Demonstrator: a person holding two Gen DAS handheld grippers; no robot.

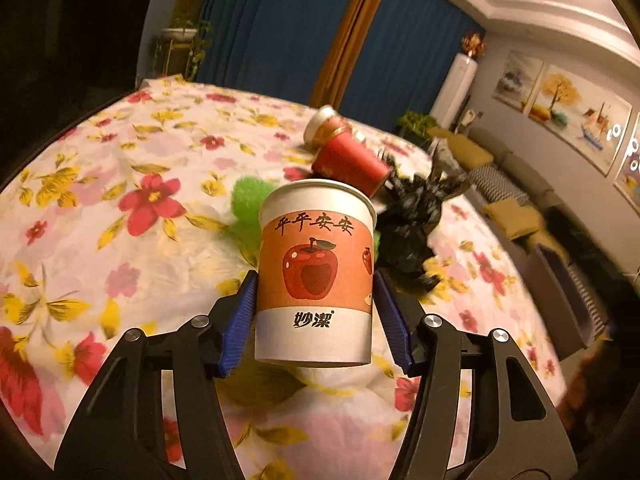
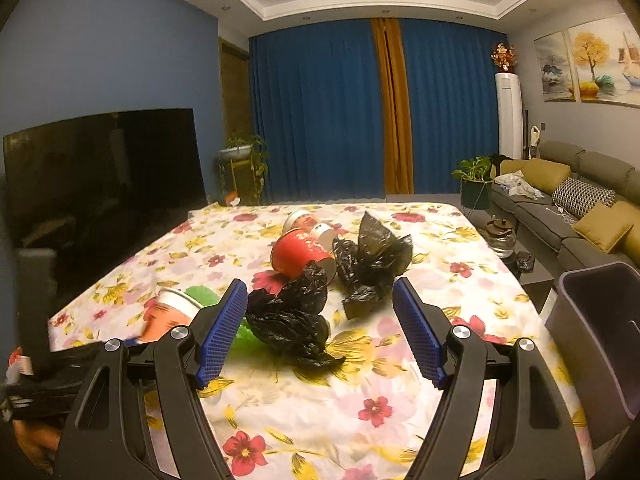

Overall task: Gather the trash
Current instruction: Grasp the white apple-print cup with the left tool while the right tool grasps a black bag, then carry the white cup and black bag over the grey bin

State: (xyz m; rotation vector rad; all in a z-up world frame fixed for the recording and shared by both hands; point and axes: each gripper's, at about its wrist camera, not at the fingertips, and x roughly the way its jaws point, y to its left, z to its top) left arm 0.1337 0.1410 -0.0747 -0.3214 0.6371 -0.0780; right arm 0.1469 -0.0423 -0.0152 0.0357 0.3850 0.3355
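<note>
paper apple cup between left tool pads, contact unclear; right tool wide over black bag; red cups behind

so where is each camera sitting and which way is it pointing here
Left wrist: rides the left gripper, looking forward and down over the floral tablecloth; its blue pads flank the apple cup.
Right wrist: rides the right gripper, facing the curtains; open jaws frame a black bag.
Shared: tablecloth, red cup, black bags, apple cup, bin.
</note>
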